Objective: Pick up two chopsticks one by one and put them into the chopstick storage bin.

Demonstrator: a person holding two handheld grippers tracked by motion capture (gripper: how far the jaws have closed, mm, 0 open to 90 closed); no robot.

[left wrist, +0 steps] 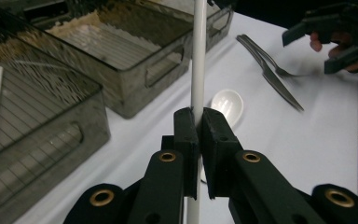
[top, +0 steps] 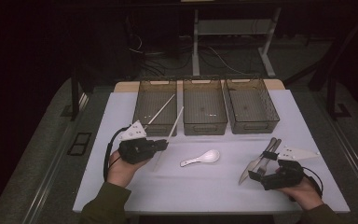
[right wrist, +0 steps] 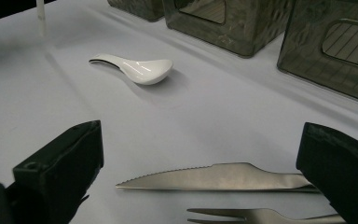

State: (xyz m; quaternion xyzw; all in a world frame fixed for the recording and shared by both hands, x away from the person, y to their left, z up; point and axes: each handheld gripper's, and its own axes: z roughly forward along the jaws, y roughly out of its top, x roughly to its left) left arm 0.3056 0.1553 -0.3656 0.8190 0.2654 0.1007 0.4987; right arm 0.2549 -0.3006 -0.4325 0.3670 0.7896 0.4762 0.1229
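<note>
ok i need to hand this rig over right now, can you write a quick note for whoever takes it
Left gripper: shut on a white chopstick, lifted off the table near the left bin.
Right gripper: open, jaws either side of the knife; fork beside it. Nothing held.
Done: one chopstick already leans in the left bin.
Left: bin the held chopstick. White soup spoon, knife and fork still lie on the table. Middle bin and right bin look empty.

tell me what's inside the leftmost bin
One white chopstick leans in the leftmost bin, its upper end sticking out over the front rim. The rest of the ribbed floor looks bare, though the dark front wall hides the strip just behind it.
</note>
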